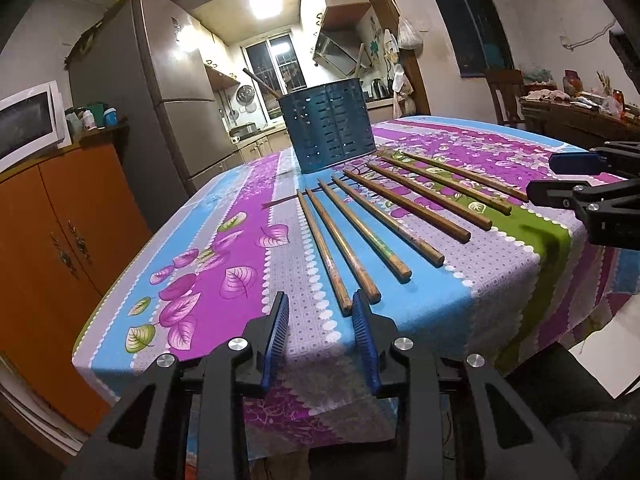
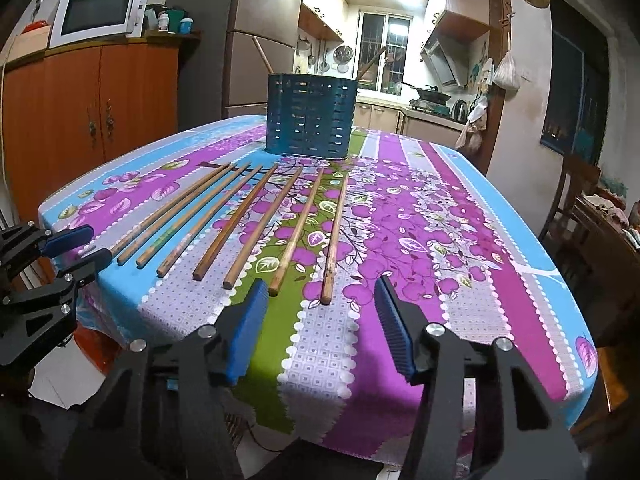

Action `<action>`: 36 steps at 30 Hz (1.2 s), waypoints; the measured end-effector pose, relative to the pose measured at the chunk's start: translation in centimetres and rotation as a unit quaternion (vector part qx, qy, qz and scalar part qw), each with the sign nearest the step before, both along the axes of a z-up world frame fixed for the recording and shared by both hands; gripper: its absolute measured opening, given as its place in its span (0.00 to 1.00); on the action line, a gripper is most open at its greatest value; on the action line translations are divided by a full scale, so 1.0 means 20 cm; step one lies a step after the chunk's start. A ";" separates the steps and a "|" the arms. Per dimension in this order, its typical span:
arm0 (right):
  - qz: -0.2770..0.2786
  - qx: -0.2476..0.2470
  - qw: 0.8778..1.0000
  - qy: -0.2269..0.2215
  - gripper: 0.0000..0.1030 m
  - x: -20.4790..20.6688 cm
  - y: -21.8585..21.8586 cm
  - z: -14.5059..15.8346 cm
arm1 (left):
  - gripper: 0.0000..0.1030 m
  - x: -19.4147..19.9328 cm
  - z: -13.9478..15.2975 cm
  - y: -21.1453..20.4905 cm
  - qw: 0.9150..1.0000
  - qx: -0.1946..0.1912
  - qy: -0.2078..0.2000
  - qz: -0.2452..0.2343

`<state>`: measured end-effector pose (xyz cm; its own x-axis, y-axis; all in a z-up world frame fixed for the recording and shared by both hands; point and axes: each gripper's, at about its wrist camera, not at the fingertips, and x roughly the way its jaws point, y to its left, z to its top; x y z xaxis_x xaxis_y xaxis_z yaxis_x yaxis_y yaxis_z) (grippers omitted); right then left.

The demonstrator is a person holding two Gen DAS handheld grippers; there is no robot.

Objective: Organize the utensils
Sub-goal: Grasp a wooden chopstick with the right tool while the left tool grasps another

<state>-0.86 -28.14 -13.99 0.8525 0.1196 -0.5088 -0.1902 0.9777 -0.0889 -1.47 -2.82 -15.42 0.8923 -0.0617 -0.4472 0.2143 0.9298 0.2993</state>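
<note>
Several wooden chopsticks [image 1: 384,216] lie side by side on the flowered tablecloth, thick ends toward me; they also show in the right wrist view [image 2: 248,220]. A dark teal slotted utensil holder [image 1: 328,128] stands upright behind them, also seen from the right [image 2: 310,116], with wooden sticks inside. My left gripper [image 1: 320,300] is open and empty at the near table edge, its right finger beside the leftmost chopstick's end [image 1: 344,304]. My right gripper [image 2: 320,288] is open and empty, its gap facing the rightmost chopstick's end [image 2: 326,296].
The table [image 2: 480,260] carries a purple, blue and green cloth. An orange cabinet [image 1: 60,232] with a microwave [image 2: 96,12] stands at the left beside a fridge [image 1: 160,92]. A wooden chair [image 2: 576,196] and a cluttered sideboard [image 1: 576,112] stand at the right.
</note>
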 end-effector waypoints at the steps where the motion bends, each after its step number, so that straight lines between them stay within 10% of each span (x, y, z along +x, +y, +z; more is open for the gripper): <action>1: 0.000 0.002 1.000 0.001 0.49 0.01 0.00 0.00 | 0.32 0.00 0.00 0.00 1.000 0.000 -0.001 -0.001; 9: -0.008 0.010 1.000 0.023 0.22 0.08 -0.02 -0.06 | 0.21 0.01 -0.02 -0.02 1.000 -0.010 -0.006 -0.006; 36: -0.025 0.066 0.997 0.017 0.05 0.12 -0.03 -0.09 | 0.09 0.01 -0.04 -0.02 0.999 -0.036 -0.014 -0.014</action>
<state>1.48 -28.81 -15.69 0.8422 0.1449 -0.5194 -0.1415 0.9888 0.0466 -1.20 -3.16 -16.22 0.9019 -0.1177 -0.4155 0.2328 0.9429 0.2381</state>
